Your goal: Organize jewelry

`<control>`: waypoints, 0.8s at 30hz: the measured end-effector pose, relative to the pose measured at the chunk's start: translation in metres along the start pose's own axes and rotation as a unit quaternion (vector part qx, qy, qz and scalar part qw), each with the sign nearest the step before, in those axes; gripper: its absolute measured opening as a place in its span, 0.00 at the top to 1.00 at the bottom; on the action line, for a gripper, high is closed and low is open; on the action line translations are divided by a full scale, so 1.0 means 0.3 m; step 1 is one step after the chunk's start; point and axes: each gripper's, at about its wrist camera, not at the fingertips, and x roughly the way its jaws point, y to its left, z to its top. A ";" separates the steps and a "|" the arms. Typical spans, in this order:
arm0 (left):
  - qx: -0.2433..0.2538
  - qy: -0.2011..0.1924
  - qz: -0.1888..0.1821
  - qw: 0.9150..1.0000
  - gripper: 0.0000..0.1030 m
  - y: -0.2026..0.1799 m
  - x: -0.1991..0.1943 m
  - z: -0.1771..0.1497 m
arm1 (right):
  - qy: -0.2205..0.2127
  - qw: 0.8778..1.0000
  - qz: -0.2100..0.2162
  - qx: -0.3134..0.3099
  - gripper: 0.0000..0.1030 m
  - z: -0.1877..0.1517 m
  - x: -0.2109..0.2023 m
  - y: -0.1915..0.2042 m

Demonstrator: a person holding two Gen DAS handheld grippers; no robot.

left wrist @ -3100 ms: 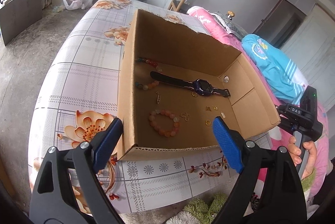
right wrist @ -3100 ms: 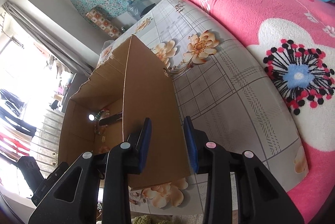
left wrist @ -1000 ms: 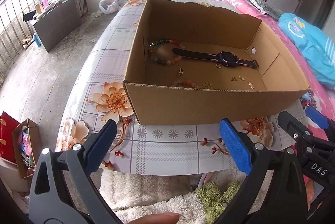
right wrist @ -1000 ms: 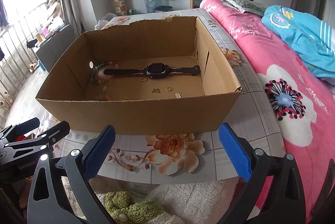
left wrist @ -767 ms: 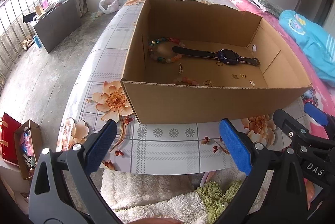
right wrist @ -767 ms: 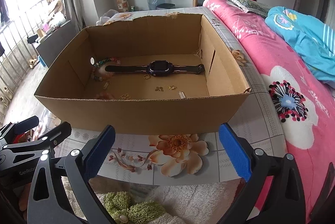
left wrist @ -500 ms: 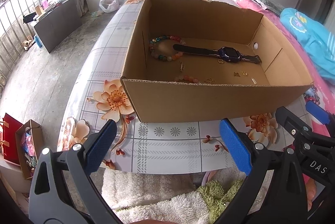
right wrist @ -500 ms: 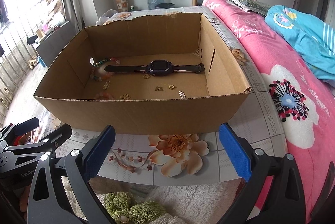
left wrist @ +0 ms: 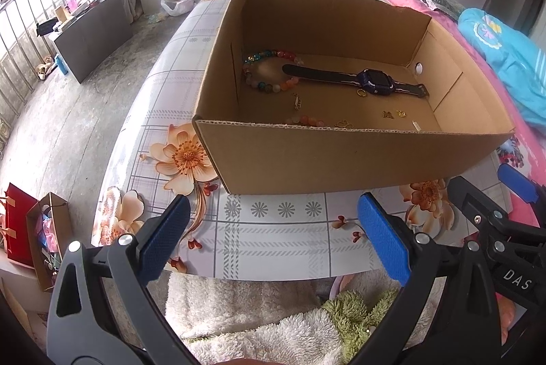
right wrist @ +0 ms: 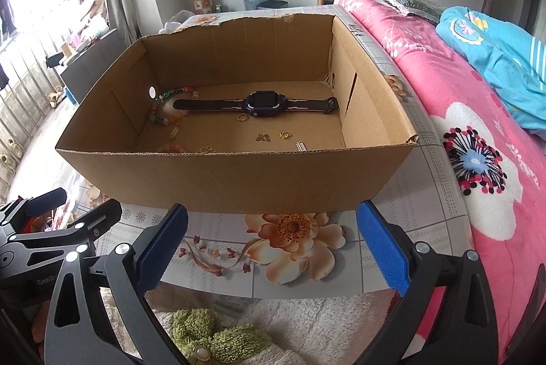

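An open cardboard box (left wrist: 341,157) (right wrist: 235,180) stands on a floral table. Inside lie a dark smartwatch (left wrist: 373,82) (right wrist: 262,102), a multicoloured bead bracelet (left wrist: 269,71) (right wrist: 167,112), a pink bead bracelet (left wrist: 307,120) half hidden by the near wall, and several small gold charms (left wrist: 387,115) (right wrist: 262,137). My left gripper (left wrist: 273,242) is open and empty, in front of the box near the table's front edge. My right gripper (right wrist: 273,242) is open and empty, also in front of the box.
The table (left wrist: 279,249) has a floral plastic cover. A pink flowered bed (right wrist: 477,112) with a blue blanket (right wrist: 501,41) lies to the right. A fluffy white and green rug (left wrist: 273,314) lies below. A red bag (left wrist: 17,225) stands on the floor at left.
Both grippers have pulled back from the box to the table's front edge. The right gripper has opened wide. In the last second both views barely shift.
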 end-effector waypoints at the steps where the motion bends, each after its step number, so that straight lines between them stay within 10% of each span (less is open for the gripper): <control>1: 0.000 0.000 0.000 1.000 0.08 0.000 0.001 0.000 | 0.000 1.000 0.000 0.000 0.06 0.000 0.000 0.000; 24: 0.002 0.001 0.001 1.000 0.08 -0.001 0.008 -0.008 | 0.006 1.000 0.005 0.001 0.06 0.001 0.013 -0.006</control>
